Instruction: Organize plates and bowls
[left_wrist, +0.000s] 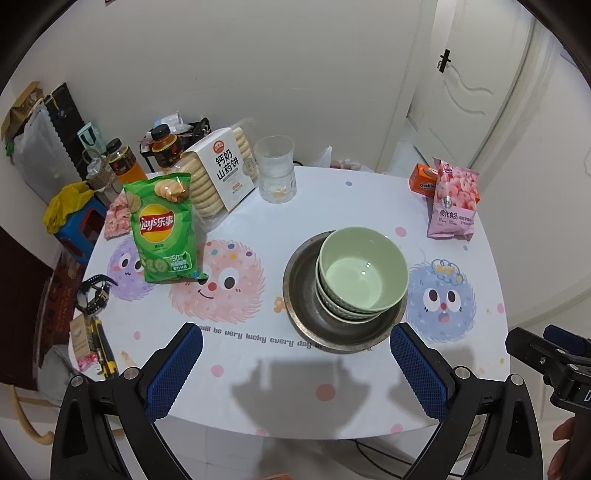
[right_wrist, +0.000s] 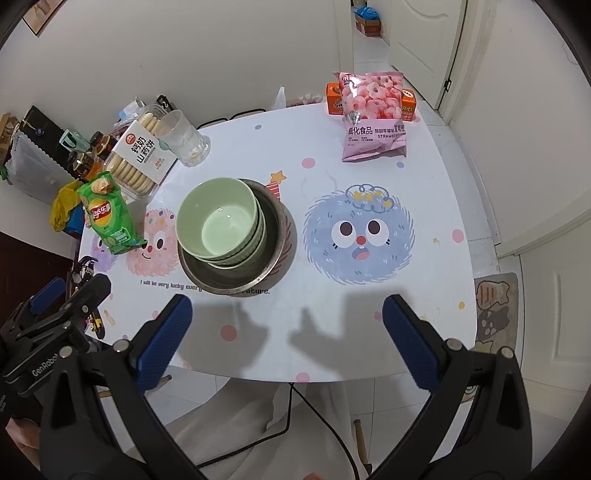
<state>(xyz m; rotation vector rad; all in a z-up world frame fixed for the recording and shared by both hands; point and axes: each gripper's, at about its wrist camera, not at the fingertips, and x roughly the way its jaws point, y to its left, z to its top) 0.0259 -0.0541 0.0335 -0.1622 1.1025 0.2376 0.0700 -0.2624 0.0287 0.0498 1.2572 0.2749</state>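
A stack of green bowls (left_wrist: 364, 273) sits nested inside a metal plate (left_wrist: 303, 295) on the white cartoon-print table (left_wrist: 258, 387). The same bowls (right_wrist: 219, 223) and metal plate (right_wrist: 273, 236) show in the right wrist view, left of centre. My left gripper (left_wrist: 295, 354) is open and empty, held above the table's near edge just in front of the plate. My right gripper (right_wrist: 287, 325) is open and empty, above the near edge to the right of the plate. Each gripper's body shows at the edge of the other's view.
A green Lay's chip bag (left_wrist: 162, 229), a biscuit box (left_wrist: 221, 173) and a clear glass (left_wrist: 277, 170) stand at the back left. A pink snack bag (right_wrist: 373, 118) and an orange box (right_wrist: 408, 105) stand at the back right. Bottles, a watch and small tools crowd the left edge.
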